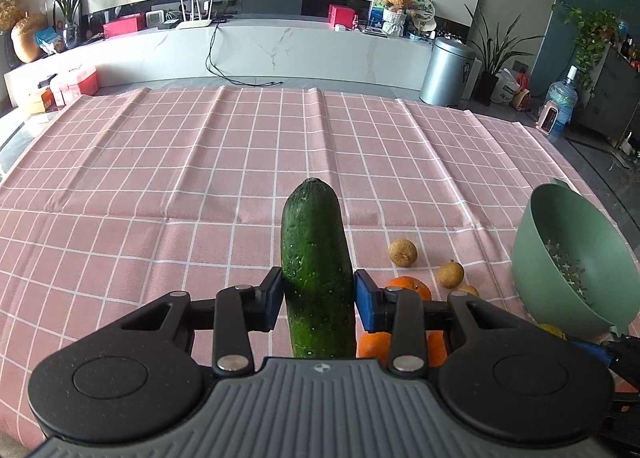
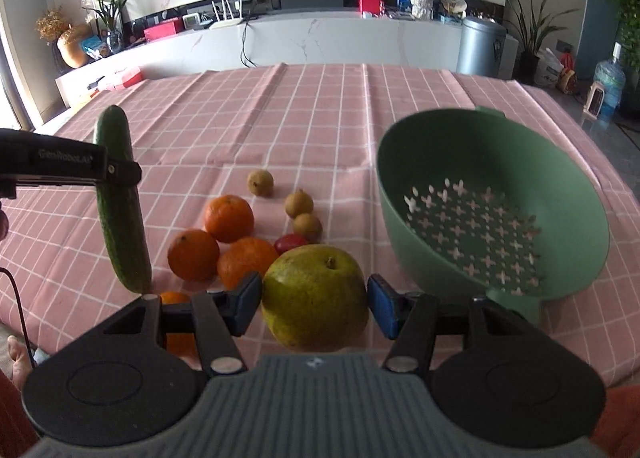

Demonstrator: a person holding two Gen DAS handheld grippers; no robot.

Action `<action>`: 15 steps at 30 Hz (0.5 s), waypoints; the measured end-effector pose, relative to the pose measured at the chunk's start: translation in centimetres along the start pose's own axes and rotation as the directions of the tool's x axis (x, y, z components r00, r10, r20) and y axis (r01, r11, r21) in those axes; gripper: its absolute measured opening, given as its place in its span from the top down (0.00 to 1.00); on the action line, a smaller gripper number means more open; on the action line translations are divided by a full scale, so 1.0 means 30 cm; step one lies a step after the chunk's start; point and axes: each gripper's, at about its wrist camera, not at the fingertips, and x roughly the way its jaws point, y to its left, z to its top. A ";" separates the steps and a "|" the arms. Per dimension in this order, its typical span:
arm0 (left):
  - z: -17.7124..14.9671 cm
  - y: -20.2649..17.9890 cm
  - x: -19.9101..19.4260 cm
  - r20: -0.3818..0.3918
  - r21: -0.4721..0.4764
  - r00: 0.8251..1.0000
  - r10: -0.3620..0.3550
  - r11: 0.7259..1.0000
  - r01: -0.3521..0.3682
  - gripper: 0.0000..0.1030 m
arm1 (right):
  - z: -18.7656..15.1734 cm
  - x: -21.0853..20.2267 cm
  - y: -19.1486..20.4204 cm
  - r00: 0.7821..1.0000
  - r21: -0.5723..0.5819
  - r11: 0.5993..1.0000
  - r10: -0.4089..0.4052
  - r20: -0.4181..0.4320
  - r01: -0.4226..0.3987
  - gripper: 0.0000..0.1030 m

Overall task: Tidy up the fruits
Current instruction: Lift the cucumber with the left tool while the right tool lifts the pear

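Observation:
My left gripper (image 1: 316,298) is shut on a dark green cucumber (image 1: 316,270), held upright above the pink checked tablecloth; the cucumber also shows in the right wrist view (image 2: 120,197), left of the fruit pile. My right gripper (image 2: 314,302) is shut on a yellow-green pear (image 2: 316,298), held just left of the green colander (image 2: 492,201), which is tilted and empty. On the cloth lie three oranges (image 2: 228,217), a small red fruit (image 2: 290,244) and three small brown longans (image 2: 260,182).
The colander also shows at the right edge of the left wrist view (image 1: 568,258). The table's far edge (image 2: 320,65) faces a white TV bench, a grey bin (image 2: 482,45) and plants. Another orange (image 2: 174,298) lies near the table's front edge.

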 end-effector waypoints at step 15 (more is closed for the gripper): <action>-0.055 -0.078 -0.053 0.024 0.171 1.000 -0.020 0.985 0.016 0.58 | -0.041 0.020 -0.012 0.994 0.051 0.998 0.039 -0.100 -0.034 0.39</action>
